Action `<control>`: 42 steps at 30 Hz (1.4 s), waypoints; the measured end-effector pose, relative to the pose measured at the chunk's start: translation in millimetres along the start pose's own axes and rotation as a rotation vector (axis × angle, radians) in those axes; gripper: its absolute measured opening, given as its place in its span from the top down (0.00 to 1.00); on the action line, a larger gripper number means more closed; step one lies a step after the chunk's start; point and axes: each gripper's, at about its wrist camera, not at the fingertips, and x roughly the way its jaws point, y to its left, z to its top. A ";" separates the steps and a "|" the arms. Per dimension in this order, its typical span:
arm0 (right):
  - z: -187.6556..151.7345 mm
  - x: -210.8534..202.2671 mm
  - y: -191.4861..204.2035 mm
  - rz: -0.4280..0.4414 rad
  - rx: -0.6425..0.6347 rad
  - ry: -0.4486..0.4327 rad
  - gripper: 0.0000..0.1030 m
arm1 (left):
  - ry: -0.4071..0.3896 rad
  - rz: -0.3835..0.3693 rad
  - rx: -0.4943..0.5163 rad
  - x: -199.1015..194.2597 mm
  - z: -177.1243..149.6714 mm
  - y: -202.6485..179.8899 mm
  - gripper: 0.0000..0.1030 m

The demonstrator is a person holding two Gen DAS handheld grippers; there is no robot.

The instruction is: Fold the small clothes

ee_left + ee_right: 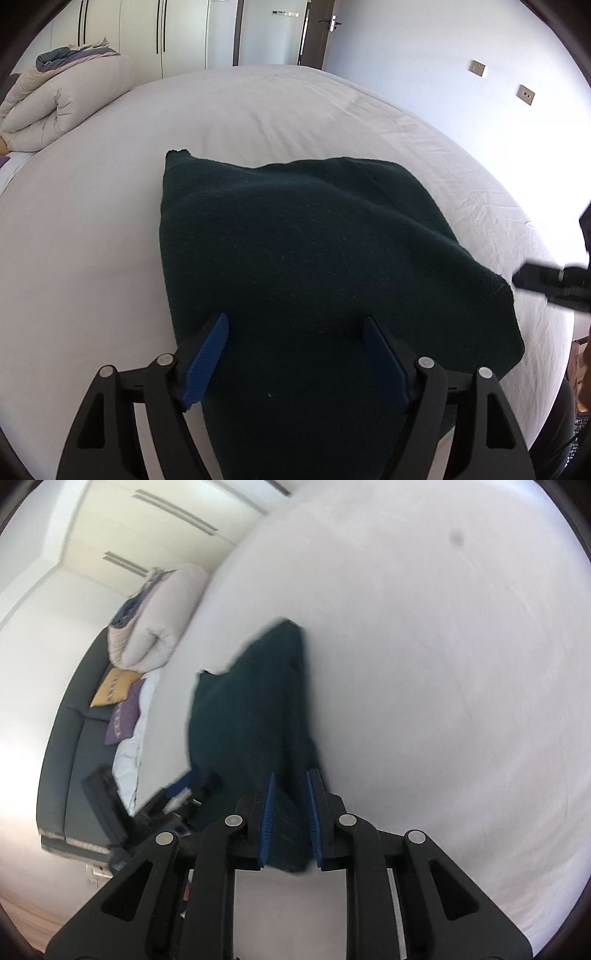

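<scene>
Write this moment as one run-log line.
left tongs: open above dark green garment | right tongs: shut on garment edge | surface: bed

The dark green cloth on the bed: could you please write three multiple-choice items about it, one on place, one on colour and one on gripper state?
1. Where does the dark green cloth lie?
A. on the white bed sheet
B. on the folded duvet
C. on the floor

2. What colour are the pads of the left gripper?
A. red
B. blue
C. yellow

3. How do the right gripper jaws stand?
A. wide apart over bare sheet
B. out of view
C. closed in on a fold of the cloth

Answers:
1 A, the sheet surrounds the cloth in the left wrist view.
2 B, both pads show blue.
3 C, the right wrist view shows cloth pinched between the narrow pads.
</scene>
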 end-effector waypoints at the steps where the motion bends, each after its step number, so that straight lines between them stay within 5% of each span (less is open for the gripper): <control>1: 3.9 1.4 6.7 -0.009 -0.013 -0.002 0.82 | 0.002 0.000 0.000 0.3 1.0 -0.9 0.24; 3: 11.3 8.7 16.3 -0.031 -0.027 -0.013 0.75 | 0.004 -0.003 0.000 1.0 2.1 -2.0 0.22; 6: 14.9 38.3 27.3 -0.020 -0.076 0.023 0.45 | 0.004 -0.004 0.000 1.7 3.0 -2.9 0.21; 9: 21.9 78.8 29.0 -0.167 -0.142 0.085 0.46 | 0.003 -0.011 0.001 1.4 3.6 -3.4 0.20; 15: 24.4 43.8 22.6 -0.114 -0.092 0.007 0.43 | -0.073 -0.021 -0.111 -32.7 8.3 25.1 0.16; 19: 37.4 23.9 28.3 -0.117 -0.083 -0.047 0.21 | -0.066 -0.019 -0.258 -27.2 19.7 67.3 0.06; 26: 57.2 74.2 14.4 -0.044 -0.010 0.114 0.23 | 0.180 -0.217 -0.342 48.8 26.6 72.8 0.05; 27: 57.0 79.9 16.0 -0.056 -0.025 0.112 0.36 | 0.176 -0.208 -0.329 52.8 28.0 69.0 0.05; 28: 57.2 84.7 20.5 -0.079 -0.049 0.126 0.61 | 0.171 -0.208 -0.324 54.4 29.7 66.7 0.08; 29: 59.7 93.0 19.0 -0.083 -0.058 0.148 0.66 | 0.170 -0.228 -0.338 56.6 32.2 66.9 0.21; 33: 53.4 96.1 33.5 -0.142 -0.113 0.151 0.77 | 0.179 -0.233 -0.356 50.8 37.1 62.6 0.49; 42: 17.1 4.8 91.3 -0.091 -0.229 0.045 0.80 | 0.089 -0.215 -0.283 -25.9 30.4 47.2 0.59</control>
